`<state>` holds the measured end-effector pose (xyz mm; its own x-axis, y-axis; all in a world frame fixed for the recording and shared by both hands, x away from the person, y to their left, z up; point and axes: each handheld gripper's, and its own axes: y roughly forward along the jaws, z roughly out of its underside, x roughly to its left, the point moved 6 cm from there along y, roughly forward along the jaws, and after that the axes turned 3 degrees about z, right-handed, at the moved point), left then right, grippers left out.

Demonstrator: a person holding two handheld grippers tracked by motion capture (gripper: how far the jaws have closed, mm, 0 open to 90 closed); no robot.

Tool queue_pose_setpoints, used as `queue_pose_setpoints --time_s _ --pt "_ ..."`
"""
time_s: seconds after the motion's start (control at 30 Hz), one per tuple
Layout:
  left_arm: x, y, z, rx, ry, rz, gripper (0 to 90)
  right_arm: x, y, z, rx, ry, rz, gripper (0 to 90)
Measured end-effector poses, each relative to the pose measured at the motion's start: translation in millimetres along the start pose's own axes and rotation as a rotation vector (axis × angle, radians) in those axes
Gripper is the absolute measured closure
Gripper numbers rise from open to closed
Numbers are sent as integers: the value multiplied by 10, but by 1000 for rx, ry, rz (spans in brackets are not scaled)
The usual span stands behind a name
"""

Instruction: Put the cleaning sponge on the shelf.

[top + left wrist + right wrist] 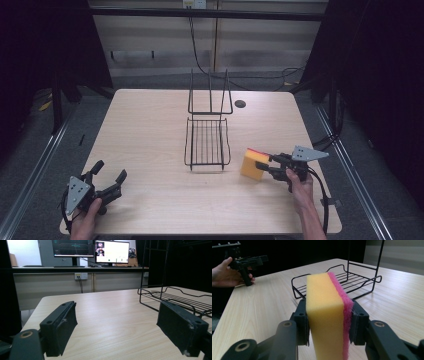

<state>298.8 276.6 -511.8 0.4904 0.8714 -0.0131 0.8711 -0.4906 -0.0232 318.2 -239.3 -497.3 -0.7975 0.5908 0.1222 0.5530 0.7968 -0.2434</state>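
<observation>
— What is seen of the surface and room?
— A pale wood-grain table (150, 130) bears a black wire rack (207, 142); monitors (91, 250) are seen behind.
— And the sponge?
— The yellow rectangular sponge with pink scouring layer (328, 315) is clamped upright, on edge, by the right gripper (264, 165), beside the rack. The left gripper (111, 177) is held agape, empty.

Black grippers (107, 181), grey triangular plates (309, 153)

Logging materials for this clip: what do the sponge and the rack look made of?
Sponge: soft yellow foam with a pink, rougher scouring layer, matte and porous-looking. Wire rack: thin black rods, probably coated metal, slightly glossy. Right gripper grips the sponge.
</observation>
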Motion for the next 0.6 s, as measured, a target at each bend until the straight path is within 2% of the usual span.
queue_pose_setpoints --time_s 0.2,0.37,0.6 --pt "-1 0 0 -1 0 0 157 30 23 -121 -9 -22 -19 591" --pt "-1 0 0 -1 0 1 157 21 12 -137 -11 -8 -18 593" --pt "-1 0 0 0 0 1 157 28 3 -230 -14 -23 -26 593"
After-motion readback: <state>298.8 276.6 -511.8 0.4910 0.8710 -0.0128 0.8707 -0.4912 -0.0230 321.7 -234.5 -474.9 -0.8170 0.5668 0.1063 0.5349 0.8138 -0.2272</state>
